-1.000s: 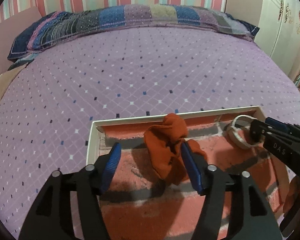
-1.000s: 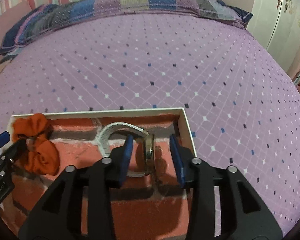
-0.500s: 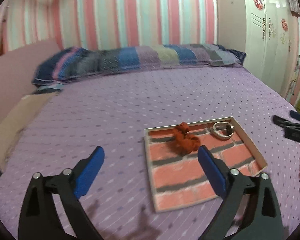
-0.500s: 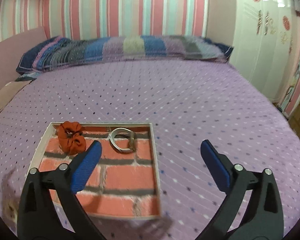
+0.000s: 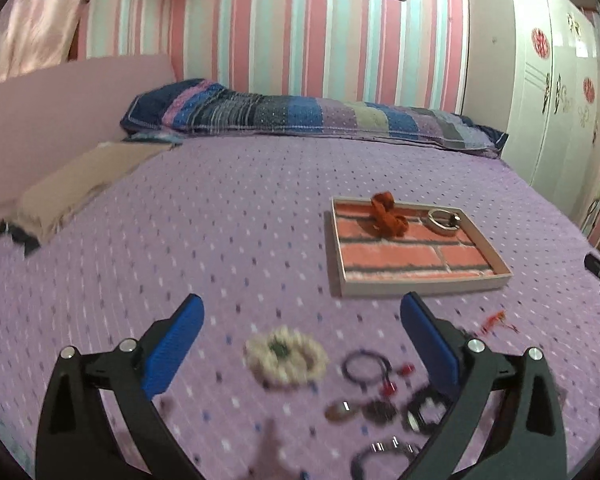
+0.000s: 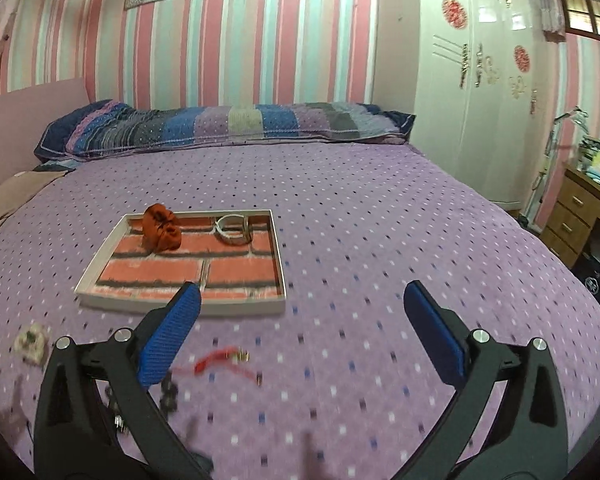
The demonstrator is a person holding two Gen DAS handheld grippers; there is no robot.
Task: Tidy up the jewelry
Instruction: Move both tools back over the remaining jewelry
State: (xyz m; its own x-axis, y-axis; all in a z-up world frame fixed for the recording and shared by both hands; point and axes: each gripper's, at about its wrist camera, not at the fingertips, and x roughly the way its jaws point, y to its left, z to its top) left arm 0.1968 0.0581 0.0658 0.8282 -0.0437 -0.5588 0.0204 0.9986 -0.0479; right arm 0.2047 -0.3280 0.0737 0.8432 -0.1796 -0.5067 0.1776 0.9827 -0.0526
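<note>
The left gripper [image 5: 302, 334] has its blue-padded fingers [image 5: 171, 346] spread wide with nothing between them, and the right gripper [image 6: 302, 320] is the same: fingers [image 6: 168, 334] far apart, empty. Below the left gripper, loose on the purple dotted bedspread [image 5: 220, 240], lie a cream beaded bracelet [image 5: 286, 354], a thin black hair tie with red beads [image 5: 366, 366] and some small dark pieces too blurred to name. Near the right gripper lies a red tassel earring [image 6: 216, 357].

Farther off sits the shallow white tray with a brick-pattern lining [image 5: 416, 290], already holding an orange fabric scrunchie [image 5: 386, 220] and a white bangle [image 5: 442, 220] at its far end.

The risks look plain enough. The small pieces lie close together, so wide fingers could catch two at once or push one away. The bedspread is soft; pressing down may pinch fabric along with a thin piece. The beaded bracelet could sag or slip from a light grip, and the earring is small enough to be missed.
</note>
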